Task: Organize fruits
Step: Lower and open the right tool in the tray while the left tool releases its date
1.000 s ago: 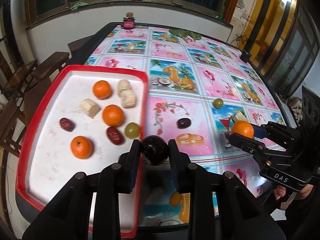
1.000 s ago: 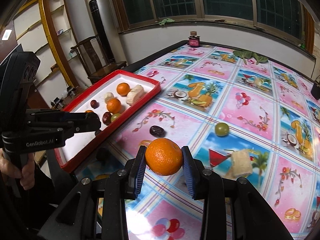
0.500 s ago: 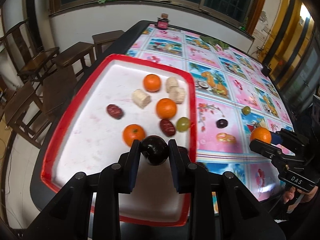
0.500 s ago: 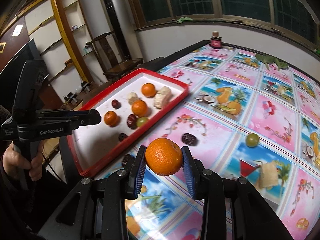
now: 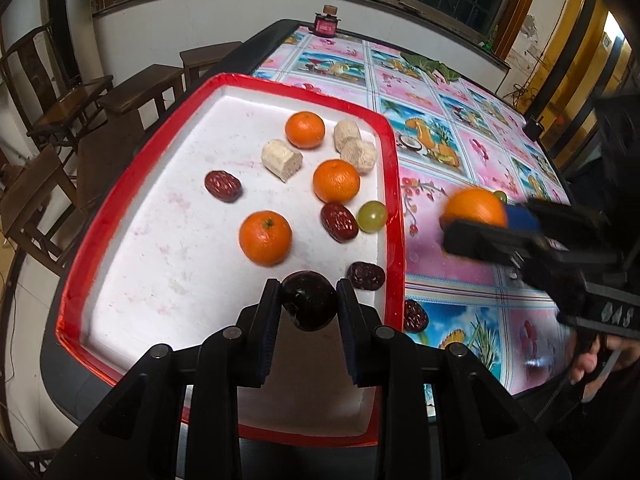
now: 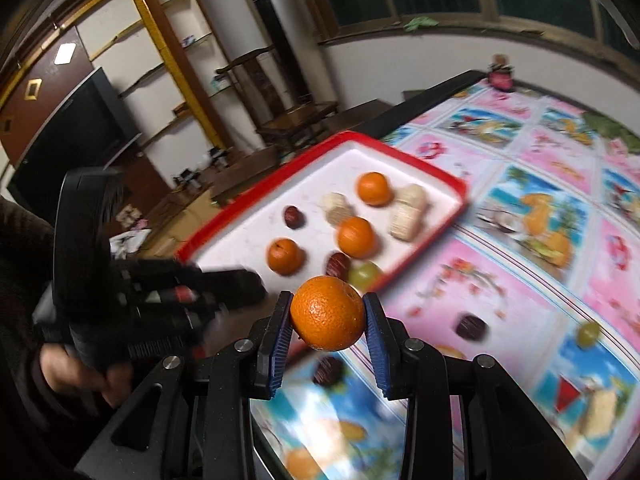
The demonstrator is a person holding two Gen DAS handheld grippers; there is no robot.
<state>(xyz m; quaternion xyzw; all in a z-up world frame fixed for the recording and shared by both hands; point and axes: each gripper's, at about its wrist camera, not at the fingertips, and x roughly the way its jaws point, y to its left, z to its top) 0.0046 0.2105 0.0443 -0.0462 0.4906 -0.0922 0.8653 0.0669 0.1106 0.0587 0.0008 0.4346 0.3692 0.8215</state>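
Observation:
My left gripper (image 5: 309, 305) is shut on a dark round fruit (image 5: 309, 301), held over the near right part of the red-rimmed white tray (image 5: 228, 80). In the tray lie three oranges (image 5: 265, 237), red dates (image 5: 338, 221), a green grape (image 5: 372, 216) and pale cake pieces (image 5: 281, 160). My right gripper (image 6: 327, 314) is shut on an orange (image 6: 327, 312), above the tablecloth just off the tray's (image 6: 424, 172) right rim. In the left wrist view that orange (image 5: 474, 208) hangs right of the tray.
On the patterned tablecloth (image 6: 540, 208) lie a dark date (image 6: 472, 326), a green grape (image 6: 588, 332), a pale cake piece (image 6: 600, 408) and another date (image 5: 414, 315) by the tray's rim. A small jar (image 5: 327, 24) stands at the table's far end. Wooden chairs (image 5: 60, 92) line the left side.
My left gripper carried the dark fruit from the table's edge leftward over the tray. My right gripper swung the orange left toward the tray's right rim.

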